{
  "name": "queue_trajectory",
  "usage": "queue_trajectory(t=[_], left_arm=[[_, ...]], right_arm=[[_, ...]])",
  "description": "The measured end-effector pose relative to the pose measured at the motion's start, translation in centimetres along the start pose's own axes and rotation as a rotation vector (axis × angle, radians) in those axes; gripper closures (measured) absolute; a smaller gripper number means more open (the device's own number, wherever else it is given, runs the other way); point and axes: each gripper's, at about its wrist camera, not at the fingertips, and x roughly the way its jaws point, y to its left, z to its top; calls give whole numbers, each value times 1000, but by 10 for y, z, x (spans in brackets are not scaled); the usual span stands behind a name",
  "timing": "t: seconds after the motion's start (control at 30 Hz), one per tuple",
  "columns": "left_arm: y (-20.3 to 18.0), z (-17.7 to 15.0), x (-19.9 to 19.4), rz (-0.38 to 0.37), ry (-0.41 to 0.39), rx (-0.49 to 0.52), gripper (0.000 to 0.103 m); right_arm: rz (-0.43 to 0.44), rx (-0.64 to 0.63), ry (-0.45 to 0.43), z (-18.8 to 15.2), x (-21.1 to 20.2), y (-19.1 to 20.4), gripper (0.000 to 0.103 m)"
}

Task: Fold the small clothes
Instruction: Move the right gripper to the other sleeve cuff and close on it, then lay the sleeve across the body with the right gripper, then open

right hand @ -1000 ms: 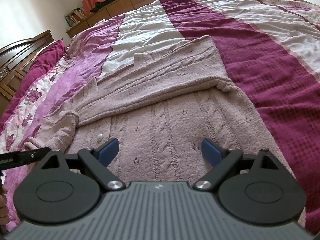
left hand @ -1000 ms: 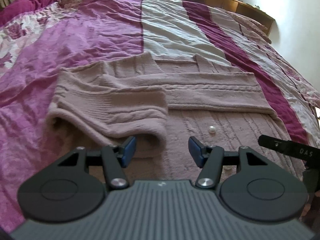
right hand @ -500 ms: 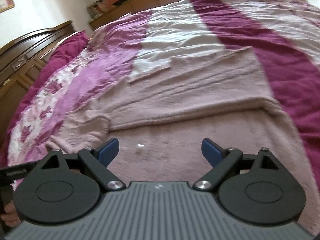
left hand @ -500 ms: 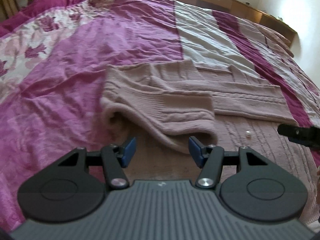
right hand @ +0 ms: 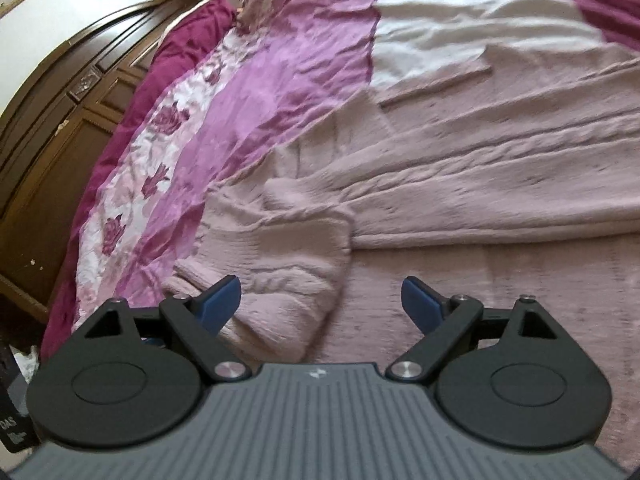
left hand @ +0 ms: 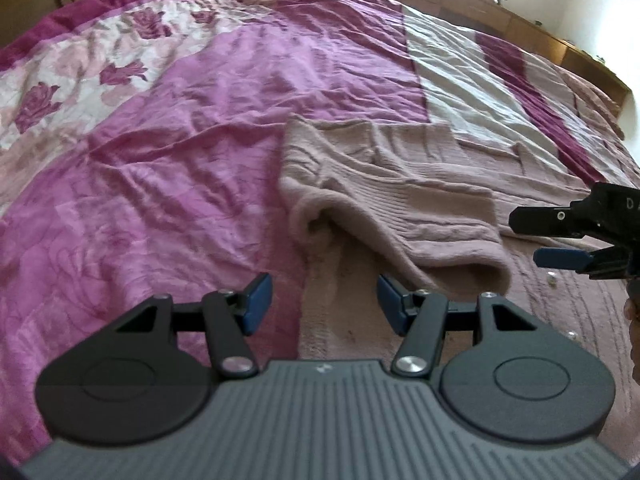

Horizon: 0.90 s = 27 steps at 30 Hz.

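Both grippers — left gripper (left hand: 322,300), right gripper (right hand: 320,300) — hover with fingers spread, empty, over the pink sweater (left hand: 400,184); its folded sleeve (right hand: 288,264) lies at twelve o'clock on the bed (left hand: 160,140).

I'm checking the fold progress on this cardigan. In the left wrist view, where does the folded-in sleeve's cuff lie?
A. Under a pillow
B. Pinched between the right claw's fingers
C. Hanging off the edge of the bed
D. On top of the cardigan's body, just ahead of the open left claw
D: the sleeve cuff rests on the cardigan, just beyond the left claw, whose jaws stand apart and empty.
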Motion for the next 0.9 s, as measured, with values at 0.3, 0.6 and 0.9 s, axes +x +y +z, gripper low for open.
queue_trajectory(t=[0.3,0.6,0.9], left_arm=[[1,1,16,48,-41,6,44],[1,4,28,75,-87,9,44],[-18,10,50,140,-95,73,44]], right_arm=[[-6,-17,89,9,39,7,35],[-6,-132,25,20,35,29,92],[-103,-481,-177,67,-10,82,93]])
